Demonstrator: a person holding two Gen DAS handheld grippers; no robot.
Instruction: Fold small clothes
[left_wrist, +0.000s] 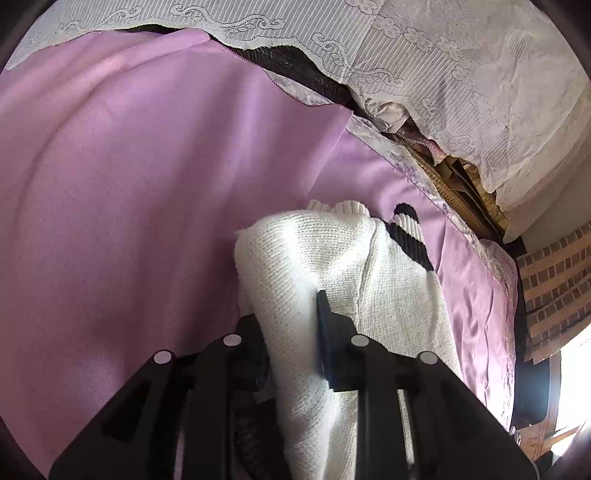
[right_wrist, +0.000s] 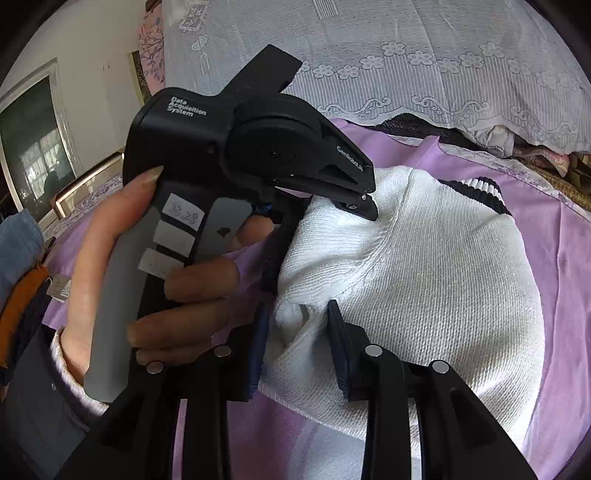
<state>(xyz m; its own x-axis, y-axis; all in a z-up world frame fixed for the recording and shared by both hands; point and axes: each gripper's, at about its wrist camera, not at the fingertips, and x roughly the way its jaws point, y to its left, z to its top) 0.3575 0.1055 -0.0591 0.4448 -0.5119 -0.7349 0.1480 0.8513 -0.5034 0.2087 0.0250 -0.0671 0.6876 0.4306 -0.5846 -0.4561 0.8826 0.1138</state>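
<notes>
On the lilac bed sheet: everything below is placed against the white knitted sweater.
Far left: blue and orange folded clothes (right_wrist: 20, 266) lie well apart from the sweater, at the sheet's edge.
Left hand (right_wrist: 147, 280): wraps the grey-and-black handle of the left gripper (right_wrist: 360, 208), just left of the sweater.
Left gripper: its jaws are clamped on a bunched fold of the sweater's upper left part; the knit fills the narrow gap between the fingers.
Sweater (right_wrist: 436, 280): white ribbed knit with a black-and-white striped cuff (right_wrist: 476, 190), resting on the lilac satin sheet (left_wrist: 122, 192).
Right gripper (right_wrist: 295, 321): grips the sweater's near left edge, cloth pinched between its pads.
Behind the sweater: a white lace cover (right_wrist: 406, 62).
</notes>
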